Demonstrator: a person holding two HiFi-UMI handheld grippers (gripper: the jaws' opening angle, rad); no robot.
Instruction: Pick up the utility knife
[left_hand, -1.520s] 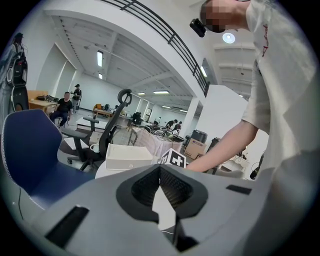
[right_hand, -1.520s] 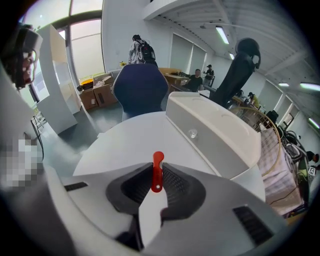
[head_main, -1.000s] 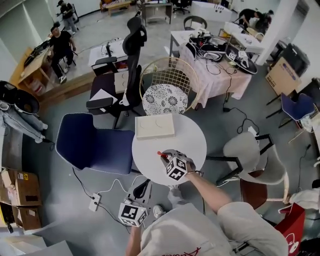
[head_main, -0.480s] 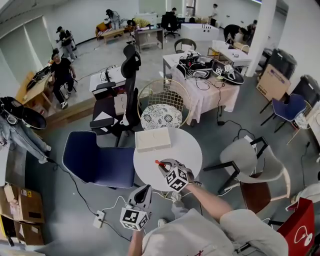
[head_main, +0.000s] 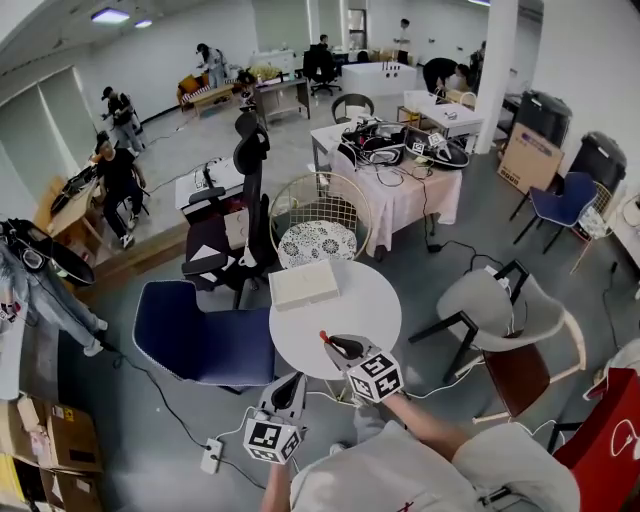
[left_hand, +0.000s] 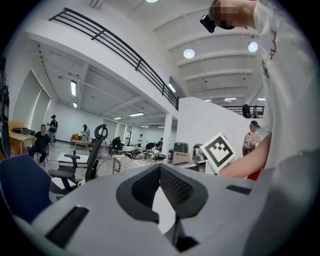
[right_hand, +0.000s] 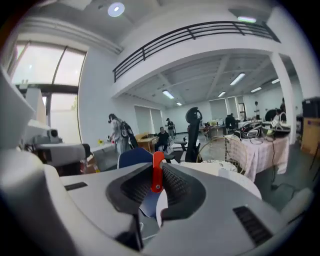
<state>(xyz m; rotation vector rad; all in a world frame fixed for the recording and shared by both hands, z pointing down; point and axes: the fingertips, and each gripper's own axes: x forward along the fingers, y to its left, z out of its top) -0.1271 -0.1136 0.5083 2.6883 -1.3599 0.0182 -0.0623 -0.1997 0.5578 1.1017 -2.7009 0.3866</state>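
Above the table (head_main: 372, 298), your right tongs (head_main: 338, 347) grip the knife (right_hand: 157, 172); your left tongs (head_main: 293, 384) hang closed, empty. The pickup looks done, so next just hold it steady.

White-walled open office: a round white table (head_main: 365, 300) stands on the grey floor (head_main: 130, 440) among a blue chair (head_main: 195, 335), a wire chair (head_main: 315, 243) and a cluttered desk (head_main: 400, 195), under ceiling lights (head_main: 110, 16).

Slim red utility knife (right_hand: 157, 172), upright, pinched in right gripper (right_hand: 158, 186)
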